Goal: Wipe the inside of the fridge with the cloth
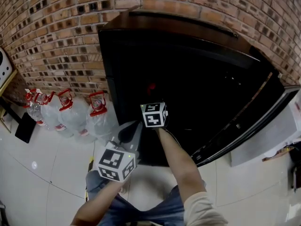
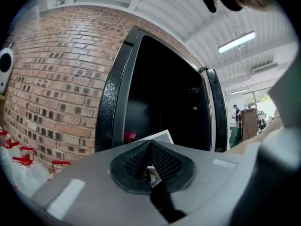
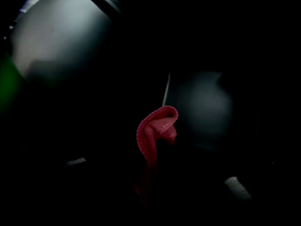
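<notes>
Brick wall (image 1: 56,32) behind. A black fridge (image 1: 188,79) stands against it, its door (image 1: 254,121) swung open to the right and its interior dark. Water bottles (image 1: 70,112) with red handles sit on the tiled floor (image 1: 47,173) left of the fridge. The right hand-held gripper (image 3: 147,178) reaches into the fridge, clamped on a red cloth (image 3: 157,128) that stands up from its jaws. The left hand-held gripper (image 2: 149,146) is outside, below the opening, its jaws together with nothing between them.

A pink-red knit cloth (image 3: 154,132) stands folded over inside the dark, open black fridge (image 1: 197,74).
</notes>
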{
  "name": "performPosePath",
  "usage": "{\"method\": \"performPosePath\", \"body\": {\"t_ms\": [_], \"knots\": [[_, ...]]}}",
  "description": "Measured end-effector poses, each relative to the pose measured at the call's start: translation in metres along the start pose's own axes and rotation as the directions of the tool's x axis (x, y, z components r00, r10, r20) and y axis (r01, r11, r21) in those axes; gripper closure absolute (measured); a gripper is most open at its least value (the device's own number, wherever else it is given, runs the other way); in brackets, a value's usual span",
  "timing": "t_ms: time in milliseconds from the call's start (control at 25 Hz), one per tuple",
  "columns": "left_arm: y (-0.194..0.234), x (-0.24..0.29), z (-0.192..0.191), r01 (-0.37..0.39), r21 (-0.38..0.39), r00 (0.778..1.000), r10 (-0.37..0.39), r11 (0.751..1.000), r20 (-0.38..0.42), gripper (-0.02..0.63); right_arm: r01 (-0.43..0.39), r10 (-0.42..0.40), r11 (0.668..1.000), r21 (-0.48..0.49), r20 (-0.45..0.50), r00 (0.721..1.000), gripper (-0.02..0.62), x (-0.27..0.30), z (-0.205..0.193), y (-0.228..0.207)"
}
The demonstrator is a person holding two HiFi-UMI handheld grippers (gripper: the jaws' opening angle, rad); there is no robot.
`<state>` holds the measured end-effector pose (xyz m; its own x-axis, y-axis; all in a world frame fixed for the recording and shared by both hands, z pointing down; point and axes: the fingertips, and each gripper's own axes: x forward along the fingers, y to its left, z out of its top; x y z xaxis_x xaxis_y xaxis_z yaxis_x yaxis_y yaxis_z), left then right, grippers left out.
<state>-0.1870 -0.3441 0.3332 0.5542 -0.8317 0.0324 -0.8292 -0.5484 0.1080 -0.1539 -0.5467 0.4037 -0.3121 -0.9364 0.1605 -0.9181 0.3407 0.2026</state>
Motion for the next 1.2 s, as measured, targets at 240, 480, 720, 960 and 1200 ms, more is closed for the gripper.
{"method": "performPosePath", "body": {"t_ms": [240, 480, 720, 960, 1200], "knots": [[-0.001, 0.011, -0.001, 0.011, 0.002, 1.0, -0.011, 1.0, -0.006, 0.603, 0.031, -0.03, 0.999, 0.013, -0.018, 0.999, 0.526, 0.01, -0.001, -0.017], [-0.013, 0.025, -0.005, 0.038, 0.003, 0.999, -0.037, 0.999, -0.009, 0.603, 0.114, -0.114, 0.993, -0.008, -0.042, 0.993, 0.526, -0.004, -0.012, -0.06], [-0.029, 0.041, -0.012, 0.06, 0.004, 0.998, -0.06, 0.998, -0.028, 0.603, 0.187, -0.188, 0.982, -0.022, -0.077, 0.979, 0.526, -0.023, -0.026, -0.104], [-0.039, 0.05, -0.016, 0.077, -0.001, 0.996, -0.077, 0.997, -0.035, 0.603, 0.313, -0.311, 0.95, -0.01, -0.152, 0.938, 0.526, -0.043, -0.045, -0.152], [-0.044, 0.047, -0.014, 0.081, 0.003, 0.996, -0.081, 0.997, -0.038, 0.603, 0.359, -0.351, 0.933, 0.017, -0.16, 0.922, 0.526, -0.065, -0.042, -0.166]]}}
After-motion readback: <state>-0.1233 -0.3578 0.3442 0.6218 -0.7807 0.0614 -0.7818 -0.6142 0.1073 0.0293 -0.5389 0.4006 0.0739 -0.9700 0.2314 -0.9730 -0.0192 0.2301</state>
